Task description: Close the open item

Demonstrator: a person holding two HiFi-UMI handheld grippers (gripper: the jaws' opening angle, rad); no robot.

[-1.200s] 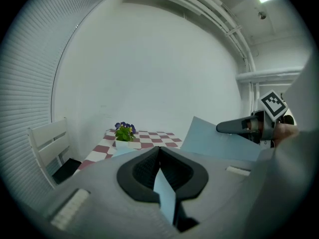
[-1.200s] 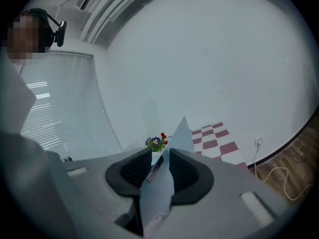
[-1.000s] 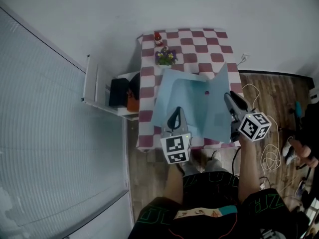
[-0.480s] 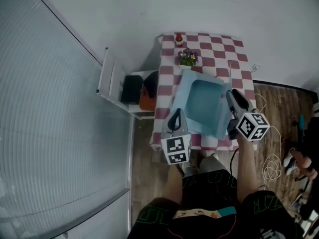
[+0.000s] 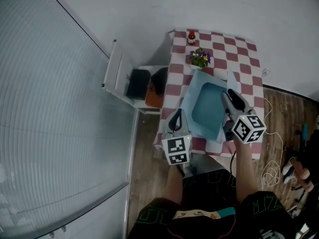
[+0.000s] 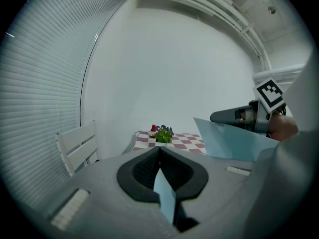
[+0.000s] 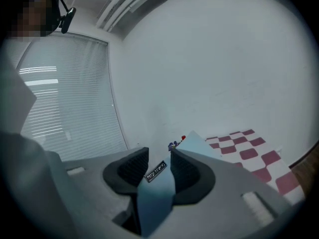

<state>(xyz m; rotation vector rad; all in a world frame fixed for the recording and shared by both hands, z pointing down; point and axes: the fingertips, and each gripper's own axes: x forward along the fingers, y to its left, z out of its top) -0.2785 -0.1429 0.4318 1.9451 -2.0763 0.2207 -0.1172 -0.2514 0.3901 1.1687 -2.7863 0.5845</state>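
1. My left gripper (image 6: 159,153) has its jaws pressed together on a thin edge of the light-blue folder (image 6: 228,142); that edge runs down toward 6 o'clock.
2. At 2 o'clock from the jaws, a broad panel of the folder stands tilted up.
3. Dead ahead at 12 o'clock I see the checked table (image 6: 185,140), with potted flowers (image 6: 162,134) and a small red bottle (image 6: 153,128) on it.
4. A white chair (image 6: 77,147) stands at 9 o'clock and slatted blinds (image 6: 45,59) at 10, with a plain white wall (image 6: 169,68) behind.

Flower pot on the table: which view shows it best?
The left gripper view: the flower pot stands unblocked, side-on. The head view shows it small, from above. The right gripper view shows a sliver behind the blue folder.
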